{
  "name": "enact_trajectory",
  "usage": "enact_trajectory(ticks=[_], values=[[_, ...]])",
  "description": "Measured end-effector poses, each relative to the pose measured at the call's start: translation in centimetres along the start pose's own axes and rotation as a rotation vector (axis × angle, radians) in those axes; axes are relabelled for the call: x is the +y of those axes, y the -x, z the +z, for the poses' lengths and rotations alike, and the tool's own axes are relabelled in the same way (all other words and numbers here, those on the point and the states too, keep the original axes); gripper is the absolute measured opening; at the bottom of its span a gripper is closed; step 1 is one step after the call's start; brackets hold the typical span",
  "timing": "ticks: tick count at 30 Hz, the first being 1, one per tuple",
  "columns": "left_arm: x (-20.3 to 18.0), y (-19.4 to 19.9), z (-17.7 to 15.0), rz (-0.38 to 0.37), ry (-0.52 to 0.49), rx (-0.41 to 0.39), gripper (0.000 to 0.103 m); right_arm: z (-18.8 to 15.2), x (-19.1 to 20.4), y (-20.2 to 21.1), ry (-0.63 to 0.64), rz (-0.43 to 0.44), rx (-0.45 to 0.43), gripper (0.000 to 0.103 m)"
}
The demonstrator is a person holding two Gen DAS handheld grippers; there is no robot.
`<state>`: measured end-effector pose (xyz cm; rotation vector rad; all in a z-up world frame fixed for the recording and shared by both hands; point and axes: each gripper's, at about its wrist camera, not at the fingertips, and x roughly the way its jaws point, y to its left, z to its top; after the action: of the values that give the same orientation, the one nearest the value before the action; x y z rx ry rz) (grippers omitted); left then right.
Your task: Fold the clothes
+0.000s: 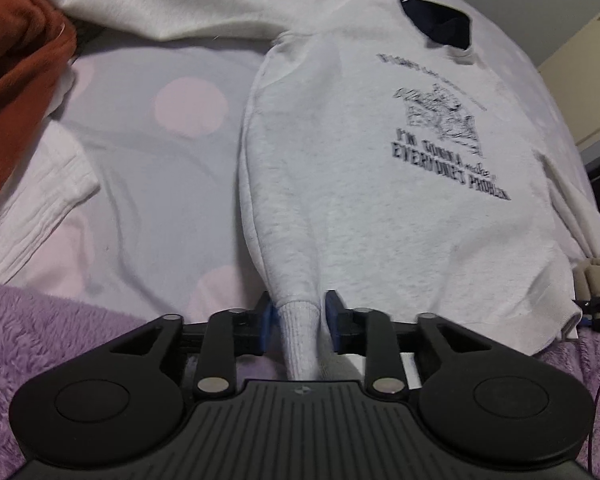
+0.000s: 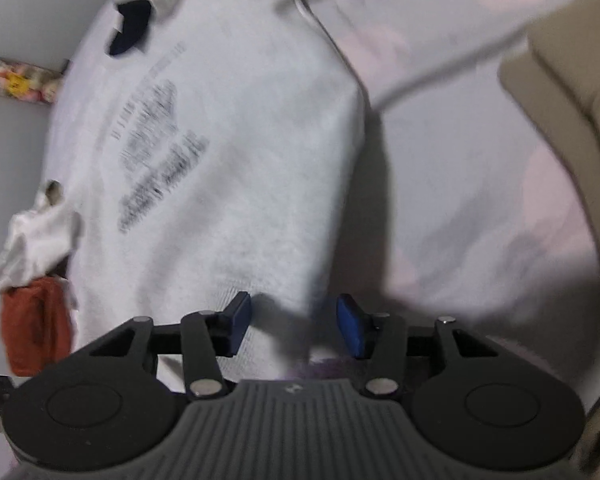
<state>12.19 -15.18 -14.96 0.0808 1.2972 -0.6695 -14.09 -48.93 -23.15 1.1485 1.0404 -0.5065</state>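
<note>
A pale grey fleece sweatshirt with a dark printed slogan (image 1: pixel 380 184) lies flat on a bed covered by a grey sheet with large pink dots (image 1: pixel 148 120), collar at the far end and ribbed hem at the near edge. The left claw (image 1: pixel 300 314) has its blue pads either side of a bunched piece of the hem; the pads stand slightly apart from the cloth, not pressing it. The right claw (image 2: pixel 294 322) hangs apart over the hem's right corner, with fabric under the gap (this view is blurred). To the left of the sweatshirt the sheet is open, bounded by a white ribbed garment (image 1: pixel 40 208) and a rust-orange cloth (image 1: pixel 16 64). A fuzzy lilac blanket (image 1: pixel 40 328) runs along the near edge. To the right lies a beige folded cloth (image 2: pixel 572 88); past the bed's far right edge stands pale furniture.
</note>
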Motion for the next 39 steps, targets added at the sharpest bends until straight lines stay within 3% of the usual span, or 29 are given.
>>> enact_trajectory(ticks=[2, 4, 6, 7, 8, 12, 17, 21, 23, 27, 31, 36, 38, 39], values=[[0.0, -0.3, 0.1, 0.003, -0.005, 0.015, 0.033, 0.2, 0.3, -1.2, 0.004, -0.057, 0.013, 0.053], [-0.1, -0.6, 0.1, 0.01, -0.014, 0.023, 0.033, 0.3, 0.7, -1.6, 0.011, -0.059, 0.018, 0.046], [-0.2, -0.7, -0.1, -0.002, -0.026, 0.01, 0.03, 0.2, 0.6, -1.3, 0.017, -0.04, 0.004, 0.021], [-0.1, -0.6, -0.2, -0.016, -0.025, -0.005, 0.018, 0.0, 0.5, -1.0, 0.017, -0.027, -0.007, 0.015], [-0.1, -0.5, -0.3, -0.03, -0.024, -0.021, 0.012, -0.2, 0.2, -0.4, 0.012, 0.007, -0.026, 0.015], [0.5, 1.7, 0.1, -0.126, 0.011, -0.1, 0.008, -1.4, -1.1, 3.5, -0.038, 0.135, -0.135, 0.011], [0.3, 6.9, 1.3, -0.204, 0.008, -0.203, 0.007, -2.1, -0.6, 10.8, -0.046, 0.242, -0.295, 0.01], [1.1, 9.2, 1.6, -0.208, 0.0, -0.191, 0.007, -3.1, 0.6, 14.5, 0.024, 0.182, -0.325, 0.01], [1.6, 9.1, 1.6, -0.191, -0.007, -0.156, 0.008, -3.7, 0.6, 14.3, 0.05, 0.136, -0.293, 0.01], [1.4, 6.2, 0.7, -0.084, -0.072, -0.066, 0.008, -4.3, -0.5, 11.0, 0.079, 0.046, -0.208, 0.01], [0.8, 3.3, 0.2, -0.003, -0.109, -0.003, 0.01, -4.0, -1.2, 8.1, 0.075, 0.016, -0.165, 0.01], [1.0, 3.1, 0.4, 0.032, -0.109, 0.013, 0.022, -3.6, -1.6, 8.3, 0.078, 0.041, -0.155, 0.019], [1.2, 3.8, 1.0, 0.046, -0.092, -0.009, 0.035, -3.5, -1.7, 9.3, 0.09, 0.053, -0.179, 0.031], [1.1, 4.2, 1.4, 0.059, -0.085, -0.022, 0.038, -3.4, -1.7, 9.8, 0.097, 0.055, -0.195, 0.032]])
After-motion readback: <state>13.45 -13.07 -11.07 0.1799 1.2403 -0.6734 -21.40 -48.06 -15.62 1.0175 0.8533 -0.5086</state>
